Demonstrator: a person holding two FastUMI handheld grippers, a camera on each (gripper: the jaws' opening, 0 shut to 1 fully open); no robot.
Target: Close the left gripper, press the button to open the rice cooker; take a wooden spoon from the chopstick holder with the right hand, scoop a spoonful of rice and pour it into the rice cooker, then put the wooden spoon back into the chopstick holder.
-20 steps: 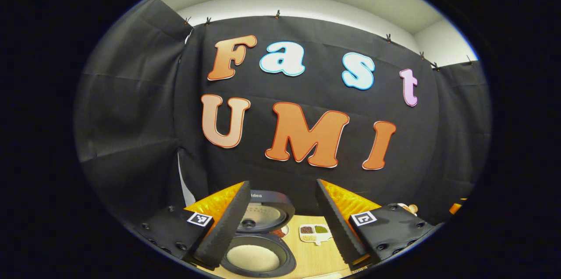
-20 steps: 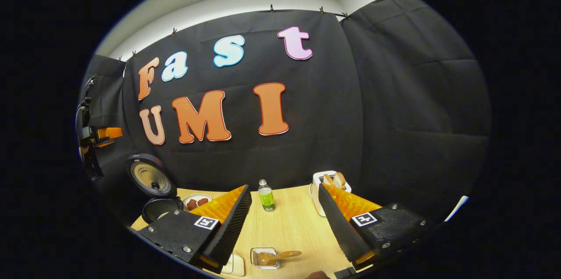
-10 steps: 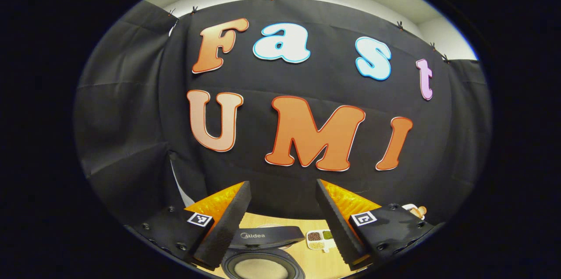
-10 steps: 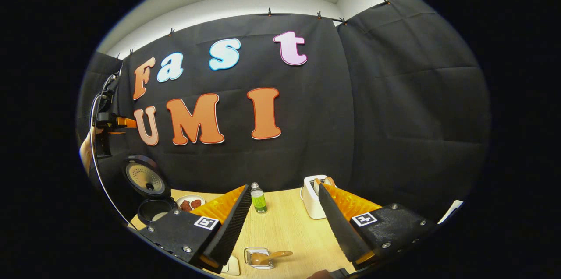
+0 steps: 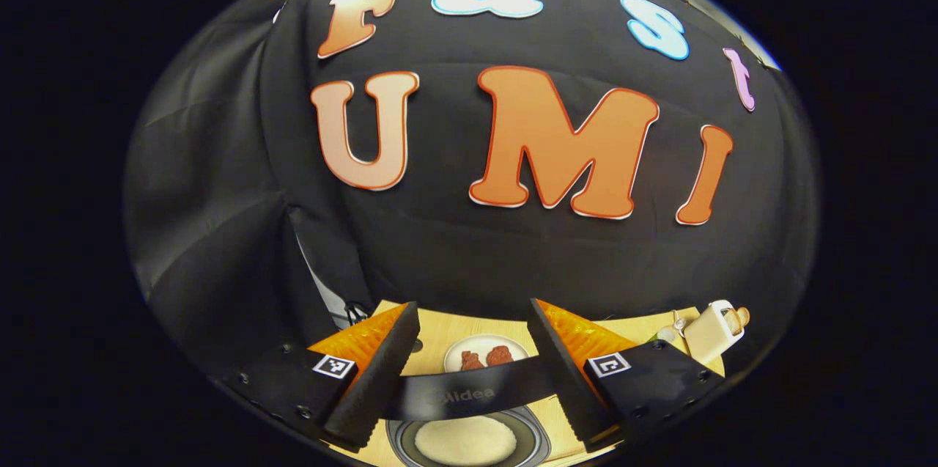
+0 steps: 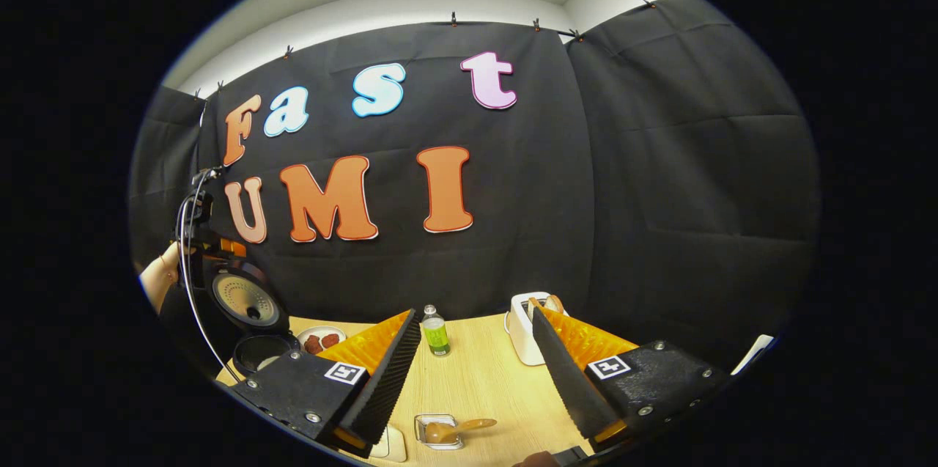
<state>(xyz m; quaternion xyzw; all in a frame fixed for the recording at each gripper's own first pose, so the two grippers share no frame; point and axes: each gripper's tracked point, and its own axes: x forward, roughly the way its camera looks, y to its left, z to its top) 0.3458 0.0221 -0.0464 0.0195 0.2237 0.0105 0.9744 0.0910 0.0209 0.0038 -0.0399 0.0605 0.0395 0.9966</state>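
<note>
Our left gripper (image 5: 473,372) is spread wide at the bottom of the left gripper view, its fingers either side of the cooker lid's (image 5: 469,395) dark edge; whether they touch it we cannot tell. Our right gripper (image 6: 476,379) is likewise open and empty, low in the right gripper view above the table (image 6: 484,372). At lower left of that view we see the cooker (image 6: 253,320) with its lid raised, the left gripper just behind it. Below the lid edge in the left gripper view the pot (image 5: 466,441) holds rice. A toaster (image 6: 522,328) stands centre-right, a bottle (image 6: 436,332) beside it. A plate (image 5: 484,354) sits behind the cooker. Bottom centre, the spoon (image 6: 458,427) lies in its holder (image 6: 437,431).
</note>
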